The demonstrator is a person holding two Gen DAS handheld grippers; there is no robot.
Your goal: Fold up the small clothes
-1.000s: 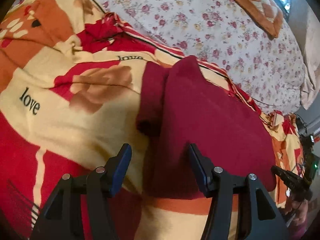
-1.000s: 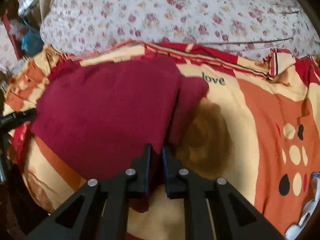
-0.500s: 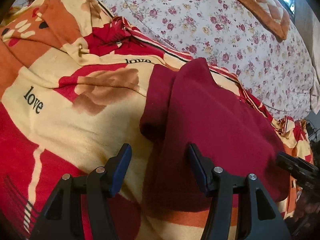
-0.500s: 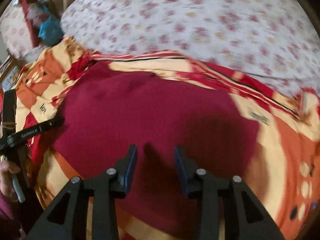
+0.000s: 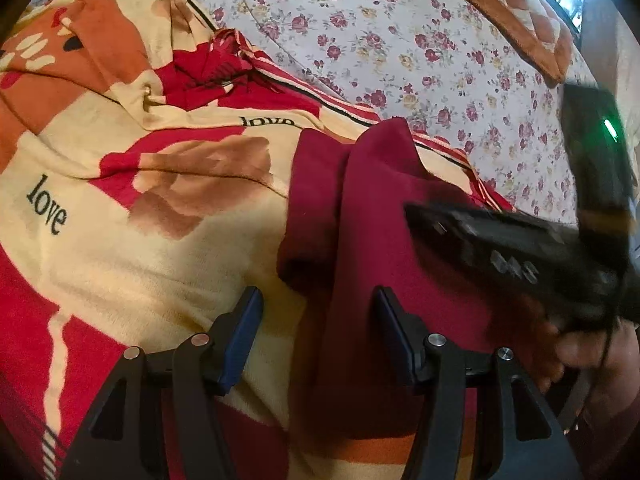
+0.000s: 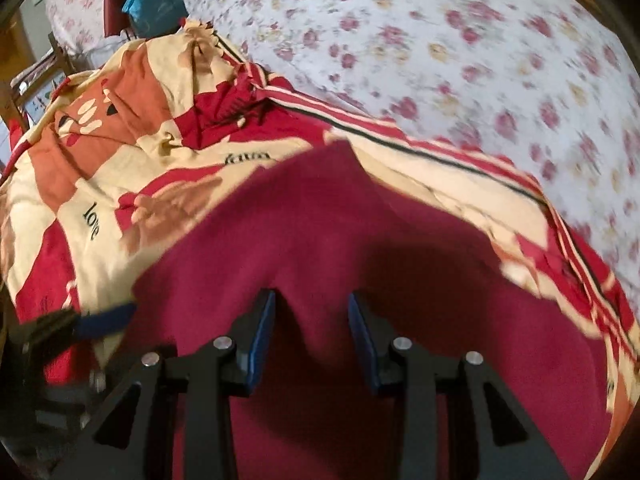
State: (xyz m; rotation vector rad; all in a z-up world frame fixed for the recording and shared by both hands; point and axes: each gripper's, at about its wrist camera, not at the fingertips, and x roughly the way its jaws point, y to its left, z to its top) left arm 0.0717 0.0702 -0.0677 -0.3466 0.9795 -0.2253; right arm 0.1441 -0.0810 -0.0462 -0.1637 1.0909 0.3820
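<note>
Now the dark red knit garment (image 6: 320, 240) lies half-folded on the red and cream patterned blanket (image 5: 120, 260). Both hand-held grippers, left (image 5: 318, 336) and right (image 6: 312, 336), are spread and pinch nothing; next pinch the edge at 6 o'clock.

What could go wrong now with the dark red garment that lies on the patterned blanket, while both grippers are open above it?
1. The dark red knit garment lies on a soft, wrinkled red and cream blanket; a low pinch may catch both layers.
2. The right gripper looks blurred, probably moving, close to the open left gripper; they might collide.
3. A fold at the garment's side may come undone if dragged.
</note>
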